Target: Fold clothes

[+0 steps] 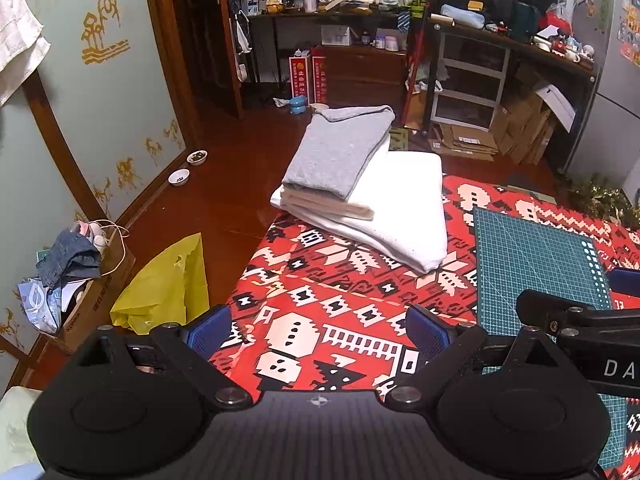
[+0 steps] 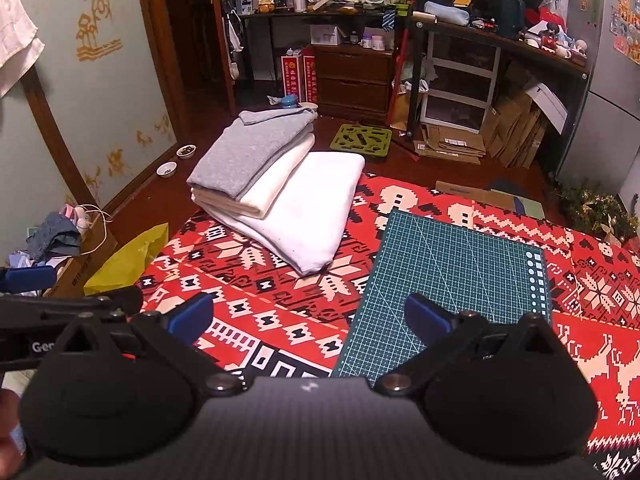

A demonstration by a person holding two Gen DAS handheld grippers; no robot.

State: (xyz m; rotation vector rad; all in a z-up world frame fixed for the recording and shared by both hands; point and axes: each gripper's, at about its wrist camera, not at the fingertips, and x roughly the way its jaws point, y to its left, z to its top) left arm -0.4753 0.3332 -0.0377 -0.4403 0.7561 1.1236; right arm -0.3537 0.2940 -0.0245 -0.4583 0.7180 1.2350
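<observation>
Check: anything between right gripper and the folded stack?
Only bare patterned cloth and a corner of the green cutting mat, per the right wrist view; folded stack untouched.

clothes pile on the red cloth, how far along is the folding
Done: a grey garment, a beige one and a white one lie folded in a stack at the far corner of the red cloth. In hand: nothing; the left gripper and right gripper are both open and empty. Left: no unfolded clothes show on the cloth or the green mat.
</observation>
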